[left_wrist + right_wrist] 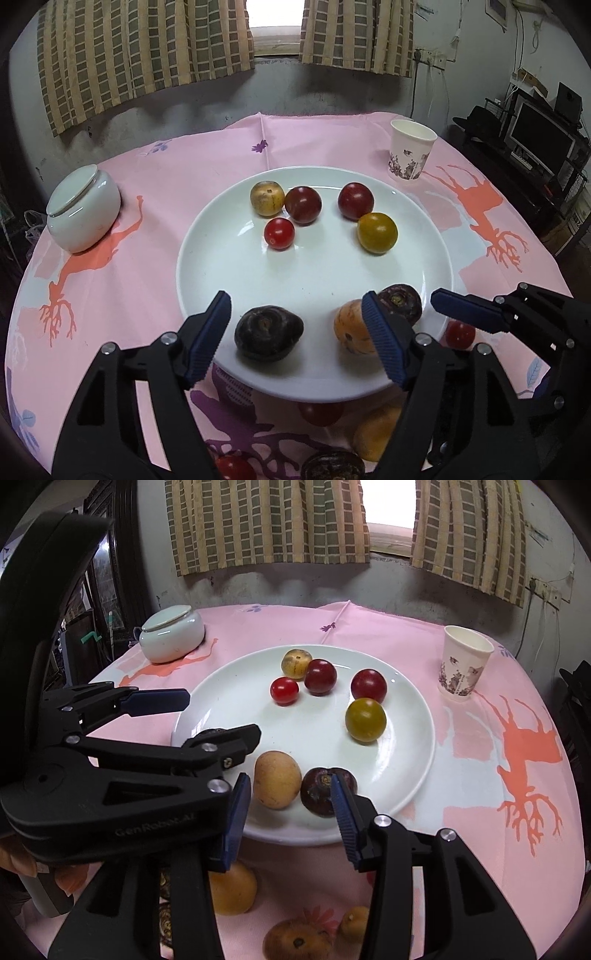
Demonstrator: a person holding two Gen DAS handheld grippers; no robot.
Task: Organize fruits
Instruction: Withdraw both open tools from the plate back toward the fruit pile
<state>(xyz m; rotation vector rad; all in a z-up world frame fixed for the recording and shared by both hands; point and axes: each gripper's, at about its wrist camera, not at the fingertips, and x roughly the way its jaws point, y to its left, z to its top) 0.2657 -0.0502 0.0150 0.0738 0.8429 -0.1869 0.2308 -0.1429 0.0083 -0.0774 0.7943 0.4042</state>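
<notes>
Left wrist view: the left tongs [295, 314] are spread wide over the near edge of the white plate [207, 229], nothing pinched. A dark purple fruit [267, 332] sits on the plate between the two pads with clear gaps on both sides, so it's not gripped. Just to its right there's a tan fruit [349, 328] and another dark fruit [400, 302], partly hidden behind the right-side pad.

Further back on the plate: a small red tomato [279, 233], a yellow-green tomato [377, 232], two dark red ones [303, 205] [355, 201] and a yellowish-brown round fruit [267, 198].

From the right wrist view, the right tongs [290, 801] are at a narrower gap, hanging over the same near rim, pads not pressing on anything as far as I can see. A few more fruits lie on the pink tablecloth [480, 775] off the plate, under the tongs. Lidded white jar [83, 210] at the left of the worktop, paper cup [411, 149] back right.
</notes>
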